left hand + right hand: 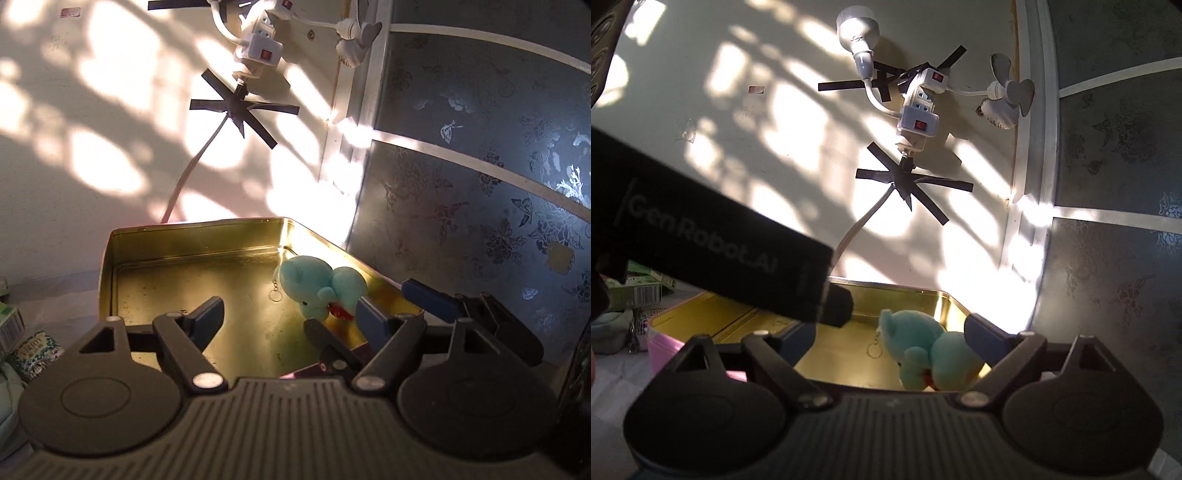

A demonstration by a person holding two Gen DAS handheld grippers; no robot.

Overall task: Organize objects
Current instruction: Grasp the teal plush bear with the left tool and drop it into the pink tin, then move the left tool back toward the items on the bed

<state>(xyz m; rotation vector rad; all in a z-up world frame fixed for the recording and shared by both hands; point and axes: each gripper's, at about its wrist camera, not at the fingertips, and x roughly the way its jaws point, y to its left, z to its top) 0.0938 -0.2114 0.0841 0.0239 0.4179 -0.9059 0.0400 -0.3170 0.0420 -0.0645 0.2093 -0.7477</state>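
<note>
A soft turquoise plush toy (321, 288) lies in the far right corner of an open gold-lined tin (192, 236), its keyring (274, 295) trailing on the bare metal floor beside it. The left gripper (266, 317) hangs over the tin's near edge with its jaws spread wide and nothing between them. The right gripper (890, 332) sits just short of the toy, jaws likewise well apart and empty — the plush shows between its fingertips in the right wrist view, though whether a finger touches it cannot be told. Small green boxes (642, 291) wait on the table to the left, outside the tin, so the sorting looks only partly done. The toy appears light and squashy; it should give under pressure without slipping, and is probably best taken across the rounded body or head — the thin chain and ring would be fiddly to pinch. A power strip (918, 110) is taped to the sunlit wall behind
</note>
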